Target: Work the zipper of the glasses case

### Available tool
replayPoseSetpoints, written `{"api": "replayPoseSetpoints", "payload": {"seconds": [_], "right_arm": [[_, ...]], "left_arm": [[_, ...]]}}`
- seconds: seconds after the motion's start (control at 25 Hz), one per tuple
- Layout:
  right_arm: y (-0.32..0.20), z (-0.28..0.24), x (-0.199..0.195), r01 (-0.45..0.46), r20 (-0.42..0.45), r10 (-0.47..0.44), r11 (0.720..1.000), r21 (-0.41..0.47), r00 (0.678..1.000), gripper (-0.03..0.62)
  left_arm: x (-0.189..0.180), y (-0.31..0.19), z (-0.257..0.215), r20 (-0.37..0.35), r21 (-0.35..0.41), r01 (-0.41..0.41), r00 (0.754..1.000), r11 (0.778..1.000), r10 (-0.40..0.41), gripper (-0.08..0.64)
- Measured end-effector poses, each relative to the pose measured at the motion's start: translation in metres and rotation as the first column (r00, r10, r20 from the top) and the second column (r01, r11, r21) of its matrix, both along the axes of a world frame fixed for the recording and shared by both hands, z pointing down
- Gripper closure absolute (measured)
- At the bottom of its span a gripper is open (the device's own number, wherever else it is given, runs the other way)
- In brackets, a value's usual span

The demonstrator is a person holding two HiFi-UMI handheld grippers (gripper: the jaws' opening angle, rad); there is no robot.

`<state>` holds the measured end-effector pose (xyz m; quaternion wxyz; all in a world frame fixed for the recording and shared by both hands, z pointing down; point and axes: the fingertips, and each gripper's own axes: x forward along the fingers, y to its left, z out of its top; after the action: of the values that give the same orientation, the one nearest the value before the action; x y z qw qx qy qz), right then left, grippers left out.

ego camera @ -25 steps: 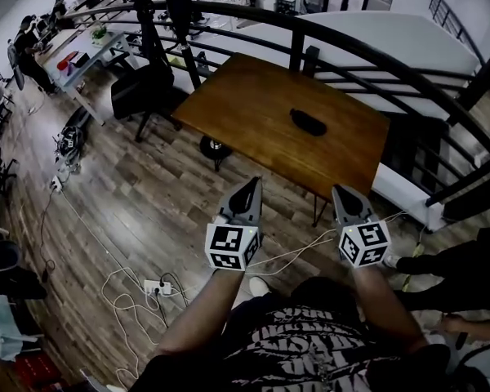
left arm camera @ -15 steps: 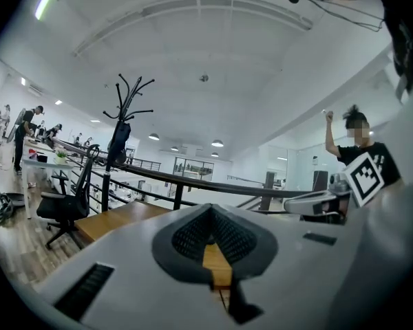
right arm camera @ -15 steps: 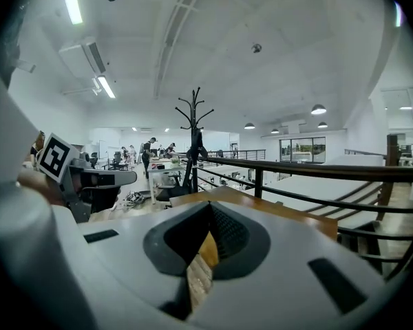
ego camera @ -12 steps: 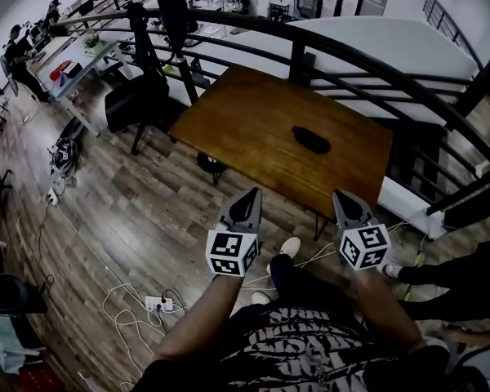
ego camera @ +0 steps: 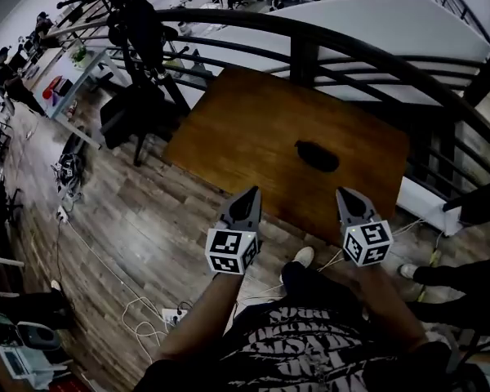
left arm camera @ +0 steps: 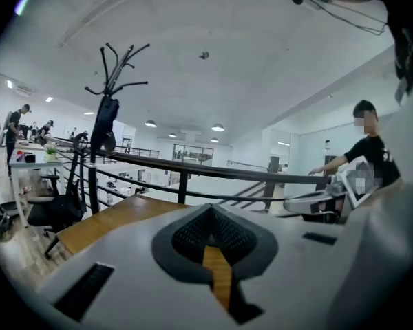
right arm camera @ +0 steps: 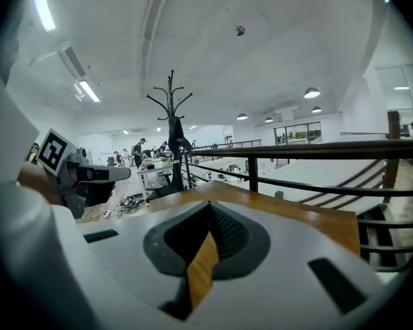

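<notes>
A black glasses case [ego camera: 317, 155] lies on the brown wooden table [ego camera: 245, 129], right of its middle. Both grippers hang in the air short of the table's near edge, apart from the case. My left gripper [ego camera: 252, 192] is shut with nothing in it, and points at the table's near edge. My right gripper [ego camera: 345, 193] is also shut and empty, just below the case in the head view. The left gripper view shows shut jaws [left arm camera: 208, 207] over the table [left arm camera: 113, 217]. In the right gripper view the jaws [right arm camera: 208, 203] meet above the table [right arm camera: 316, 218]. Neither gripper view shows the case.
A black railing [ego camera: 310, 35] runs behind the table. A coat stand [ego camera: 135, 23] and a dark chair [ego camera: 126, 109] stand to the left. Cables and a power strip [ego camera: 173, 315] lie on the wood floor. Another person's leg [ego camera: 465, 276] is at the right.
The table and case have grown larger and drawn nearer in the head view as the person stepped toward them. Both grippers keep the same pose, shut.
</notes>
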<state>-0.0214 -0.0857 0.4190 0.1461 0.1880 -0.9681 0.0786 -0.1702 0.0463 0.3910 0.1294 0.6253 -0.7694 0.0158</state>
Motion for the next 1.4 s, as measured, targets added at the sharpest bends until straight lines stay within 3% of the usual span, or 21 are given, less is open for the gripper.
{"api": "replayPoseSetpoints", "payload": {"seconds": [0.24, 0.4, 0.6, 0.76, 0.84, 0.96, 1.12, 1.28, 1.4], "right_arm": [[-0.092, 0.033, -0.01, -0.057, -0.03, 0.056, 0.997, -0.05, 0.998, 0.594], [-0.147, 0.039, -0.011, -0.071, -0.051, 0.069, 0.997, -0.032, 0.996, 0.594], [-0.178, 0.083, -0.016, -0.081, -0.122, 0.073, 0.995, -0.056, 0.99, 0.594], [-0.193, 0.109, -0.024, -0.122, -0.168, 0.105, 0.988, -0.095, 0.98, 0.594], [-0.193, 0.123, -0.029, -0.127, -0.199, 0.102, 0.985, -0.115, 0.975, 0.594], [-0.191, 0.152, -0.037, -0.087, -0.298, 0.055, 0.992, -0.096, 0.953, 0.594], [-0.193, 0.194, -0.043, -0.037, -0.446, -0.014, 0.994, -0.105, 0.895, 0.594], [-0.199, 0.215, -0.047, 0.022, -0.541, -0.062, 0.997, -0.08, 0.839, 0.594], [-0.205, 0.222, -0.047, 0.056, -0.588, -0.081, 0.997, -0.06, 0.805, 0.594]], "left_arm": [[-0.016, -0.108, 0.032, -0.025, -0.067, -0.099, 0.995, 0.993, 0.098, 0.561], [-0.011, -0.171, 0.041, 0.004, -0.11, -0.183, 0.983, 0.977, 0.184, 0.561], [0.002, -0.225, 0.079, -0.01, -0.185, -0.311, 0.949, 0.932, 0.314, 0.561], [0.008, -0.259, 0.107, -0.04, -0.236, -0.426, 0.902, 0.873, 0.43, 0.561], [0.013, -0.273, 0.123, -0.062, -0.27, -0.5, 0.862, 0.823, 0.504, 0.561], [0.022, -0.291, 0.152, -0.102, -0.327, -0.616, 0.777, 0.717, 0.621, 0.561], [0.034, -0.313, 0.197, -0.157, -0.41, -0.739, 0.635, 0.535, 0.756, 0.561], [0.045, -0.32, 0.238, -0.22, -0.484, -0.805, 0.493, 0.344, 0.842, 0.561], [0.049, -0.323, 0.263, -0.25, -0.521, -0.819, 0.416, 0.241, 0.874, 0.561]]}}
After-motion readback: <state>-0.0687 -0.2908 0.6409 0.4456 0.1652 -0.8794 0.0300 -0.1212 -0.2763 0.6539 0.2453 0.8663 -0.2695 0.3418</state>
